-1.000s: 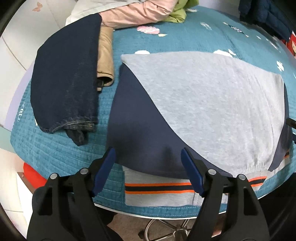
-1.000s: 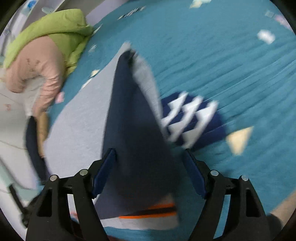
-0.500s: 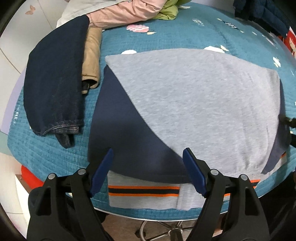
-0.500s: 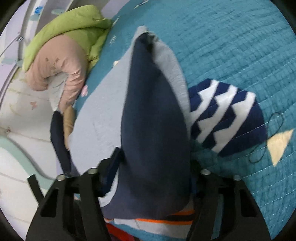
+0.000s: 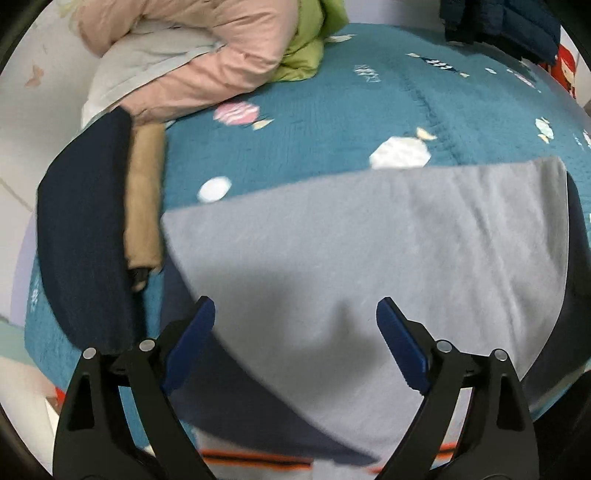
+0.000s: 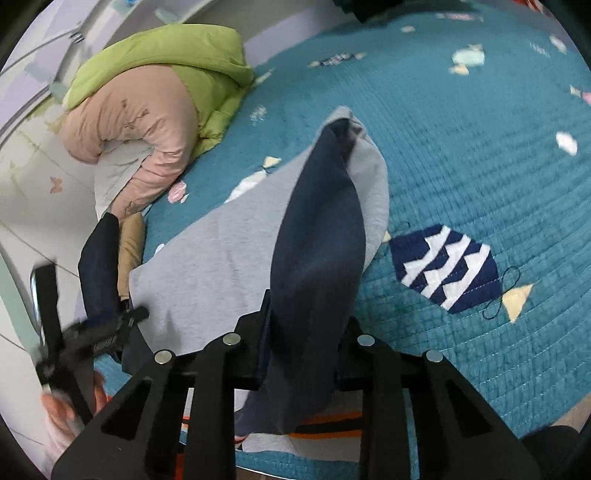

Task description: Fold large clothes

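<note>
A grey sweatshirt [image 5: 351, 240] with navy sleeves and an orange-striped hem [image 5: 258, 458] lies flat on the teal quilt [image 5: 332, 122]. My left gripper [image 5: 295, 306] hovers over its grey body near the hem. Its jaws are opening, and no cloth sits between the pads. In the right wrist view, the right navy sleeve [image 6: 317, 229] is bunched and raised off the bed. My right gripper [image 6: 308, 317] is closing, and its pads press that sleeve. The grey body [image 6: 221, 258] stretches away to the left of it.
Folded dark jeans [image 5: 85, 236] and a tan garment [image 5: 144, 199] lie left of the sweatshirt. Pink [image 5: 192, 74] and green [image 5: 306, 40] jackets are piled at the back, with a dark jacket [image 5: 498, 26] at the far right. The bed's front edge runs just below the hem.
My left gripper has moved forward over the grey body and its jaws stand wider. My right gripper has closed on the navy sleeve and lifted it.
</note>
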A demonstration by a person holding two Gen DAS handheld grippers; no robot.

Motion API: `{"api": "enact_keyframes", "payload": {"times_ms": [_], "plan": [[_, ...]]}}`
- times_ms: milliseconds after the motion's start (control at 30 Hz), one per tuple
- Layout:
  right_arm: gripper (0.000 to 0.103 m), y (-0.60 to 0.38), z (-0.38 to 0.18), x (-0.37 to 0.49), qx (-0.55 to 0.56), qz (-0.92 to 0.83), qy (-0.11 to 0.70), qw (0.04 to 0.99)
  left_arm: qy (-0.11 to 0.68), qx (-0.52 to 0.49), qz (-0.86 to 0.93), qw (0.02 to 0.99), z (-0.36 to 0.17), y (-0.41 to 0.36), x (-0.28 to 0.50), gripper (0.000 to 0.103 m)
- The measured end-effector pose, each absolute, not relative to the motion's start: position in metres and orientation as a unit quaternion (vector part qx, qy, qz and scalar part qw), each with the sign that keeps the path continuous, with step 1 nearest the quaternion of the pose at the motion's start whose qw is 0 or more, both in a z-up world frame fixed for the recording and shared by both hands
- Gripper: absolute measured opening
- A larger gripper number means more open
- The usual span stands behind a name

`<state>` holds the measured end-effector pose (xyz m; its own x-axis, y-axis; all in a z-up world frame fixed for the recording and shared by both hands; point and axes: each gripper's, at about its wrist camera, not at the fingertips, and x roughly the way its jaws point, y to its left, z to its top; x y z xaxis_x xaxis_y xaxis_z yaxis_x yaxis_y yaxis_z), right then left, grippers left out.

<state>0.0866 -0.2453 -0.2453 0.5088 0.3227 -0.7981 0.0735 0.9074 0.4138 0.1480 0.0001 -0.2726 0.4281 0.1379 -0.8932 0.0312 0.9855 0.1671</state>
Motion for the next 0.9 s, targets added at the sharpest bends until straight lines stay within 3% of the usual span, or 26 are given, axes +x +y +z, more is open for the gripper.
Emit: {"api": "enact_keyframes", "payload": {"times_ms": [400,667,733,900], "plan": [[0.021,-0.232,-0.245,0.095,0.169,0.079,0.490,0.851,0.521,0.043,0.018,0.852,-0.269,-0.046,0.204,0.093],[0.021,-0.240,-0.253,0.102,0.168,0.078,0.500,0.846,0.559,-0.004,-0.015,0.829,-0.318,-0.054,0.236,0.093],[0.021,-0.242,-0.255,0.104,0.171,0.077,0.504,0.843,0.546,0.001,-0.022,0.838,-0.328,-0.054,0.237,0.098],[0.021,-0.245,-0.256,0.105,0.172,0.082,0.508,0.840,0.508,0.032,-0.021,0.861,-0.337,-0.061,0.229,0.098]]}}
